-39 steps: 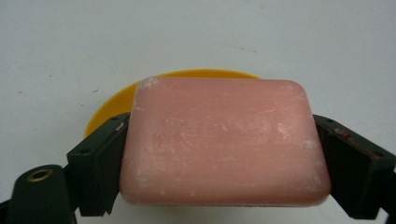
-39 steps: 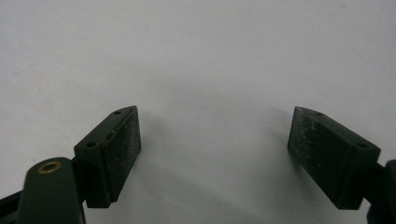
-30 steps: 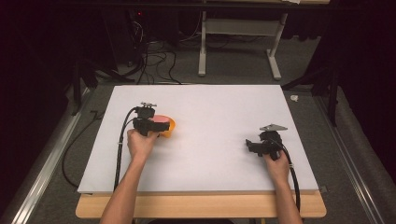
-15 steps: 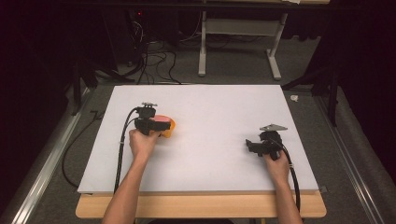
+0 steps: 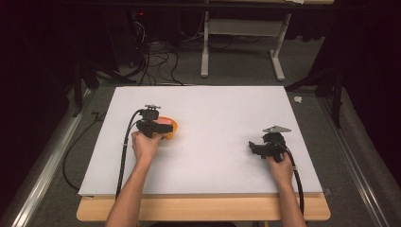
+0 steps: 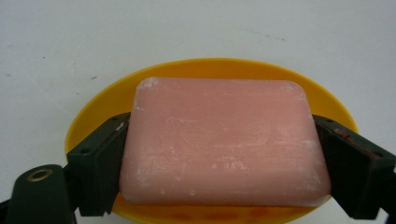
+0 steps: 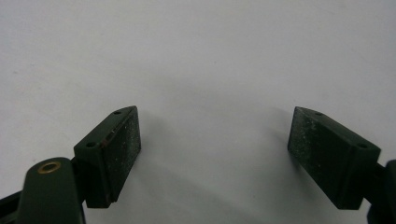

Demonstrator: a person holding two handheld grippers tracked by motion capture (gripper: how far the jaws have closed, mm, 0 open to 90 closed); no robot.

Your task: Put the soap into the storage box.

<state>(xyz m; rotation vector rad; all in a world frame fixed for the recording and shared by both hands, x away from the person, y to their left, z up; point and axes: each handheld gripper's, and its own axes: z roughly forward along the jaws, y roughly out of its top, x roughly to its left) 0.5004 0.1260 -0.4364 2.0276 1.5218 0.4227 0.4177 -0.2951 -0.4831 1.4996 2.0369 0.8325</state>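
The tabletop (image 5: 227, 142) is a white sheet laid on a wooden board, lit against a dark room. Grey carpet and a tangle of cables (image 5: 156, 56) lie beyond its far edge, alongside a white metal frame (image 5: 241, 42).

On the left half of the tabletop, toward the middle, sits an orange dish (image 5: 169, 126), oval and shallow. In the left gripper view its rim (image 6: 93, 112) curves round behind and to both sides of a pink bar of soap (image 6: 224, 140), which lies flat inside it. The bar is rectangular with rounded corners, and its top face carries pale scuffs.

The left tongs (image 5: 158, 128) reach over the near rim of the dish. Their two black pads stand at the short ends of the soap, one at each end, both touching it: the left tongs are clenched on the soap, which rests level between them above the floor of the dish. The left hand (image 5: 145, 146) holds the body of the tool just on the near side of the dish.

The right tongs (image 5: 253, 147) rest on the right half of the tabletop, well apart from the dish and soap. In the right gripper view their pads (image 7: 119, 149) stand wide, released, with bare white surface between them. The right hand (image 5: 280, 165) grips the handle.
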